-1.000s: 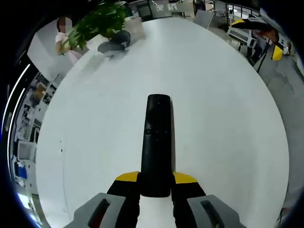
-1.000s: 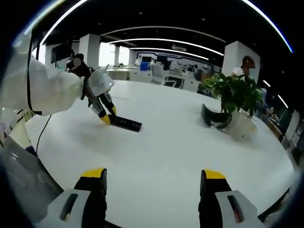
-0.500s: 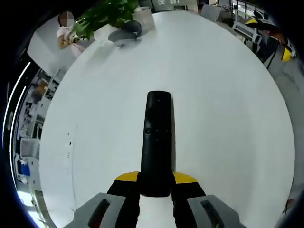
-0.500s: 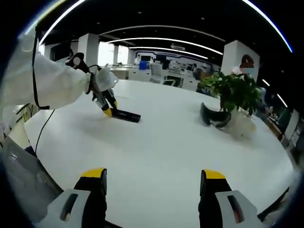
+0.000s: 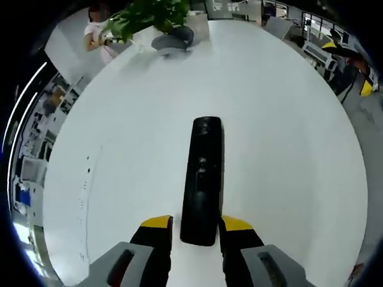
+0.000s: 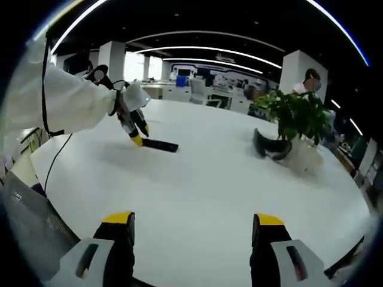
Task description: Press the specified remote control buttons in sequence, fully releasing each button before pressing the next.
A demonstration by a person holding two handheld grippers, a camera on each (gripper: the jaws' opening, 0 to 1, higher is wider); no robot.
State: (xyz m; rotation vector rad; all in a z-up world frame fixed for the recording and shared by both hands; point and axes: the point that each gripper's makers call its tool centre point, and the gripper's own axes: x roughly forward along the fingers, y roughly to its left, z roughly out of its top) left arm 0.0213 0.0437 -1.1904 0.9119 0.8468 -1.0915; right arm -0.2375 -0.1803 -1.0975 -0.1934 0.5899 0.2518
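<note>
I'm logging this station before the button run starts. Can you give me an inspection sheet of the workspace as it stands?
Surface: large white table, mostly bare.
Job's things: black remote control lying flat on the table, its near end between the left gripper's jaws.
Clutter: potted plant and a dark curved object beside it at the far edge.
Grippers: left gripper jaws stand slightly apart from the remote's sides, open; right gripper wide open, empty, above bare table.
Cables: black cable hanging from the person's white sleeve.
Surroundings: open office with desks, pillars, ceiling light strips; people in the background.
</note>
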